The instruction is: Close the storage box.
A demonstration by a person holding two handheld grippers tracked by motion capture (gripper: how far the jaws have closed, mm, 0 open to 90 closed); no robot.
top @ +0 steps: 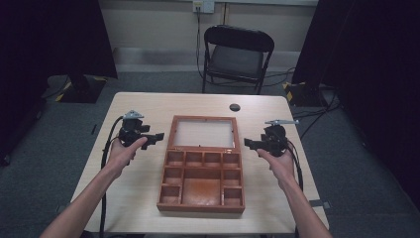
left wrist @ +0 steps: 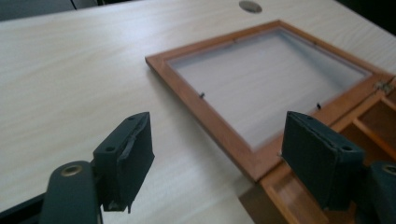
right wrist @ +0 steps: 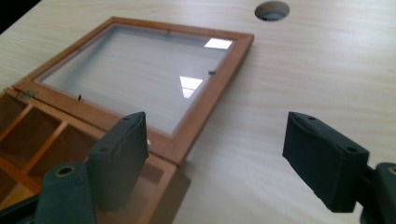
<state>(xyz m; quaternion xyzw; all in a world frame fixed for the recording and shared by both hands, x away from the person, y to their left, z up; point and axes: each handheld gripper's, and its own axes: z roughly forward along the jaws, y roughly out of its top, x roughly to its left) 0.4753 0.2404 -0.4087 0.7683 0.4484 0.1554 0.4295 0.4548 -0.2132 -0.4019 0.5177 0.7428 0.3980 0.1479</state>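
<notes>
Two bare forearms come in from six o'clock over the pale wood-grain counter (top: 138, 188), each hand holding a black claw. Nearest, in the middle of the counter, lies the brown wooden box (top: 202, 183) with its many square compartments around one larger central well; all look empty. Its glass-paned wooden lid (top: 203, 133) is swung fully back and lies flat on the counter at the box's twelve o'clock side, joined to it by a small metal hinge (left wrist: 384, 87).

At nine o'clock of the box, the left hand (top: 120, 154) holds the left claw (top: 157, 137), jaws spread wide with nothing between them, pointing toward the lid and clear of it. In the left gripper view the lid's near corner sits between the open jaws, farther off.

At three o'clock, the right hand (top: 280, 161) holds the right claw (top: 247, 144), jaws likewise spread wide and empty, aimed at the seam of box and lid.

Farther out, toward twelve o'clock, a round dark cable hole (top: 235, 107) is set in the counter. Beyond the counter's far edge stands a black folding chair (top: 236, 55) on grey carpet.
</notes>
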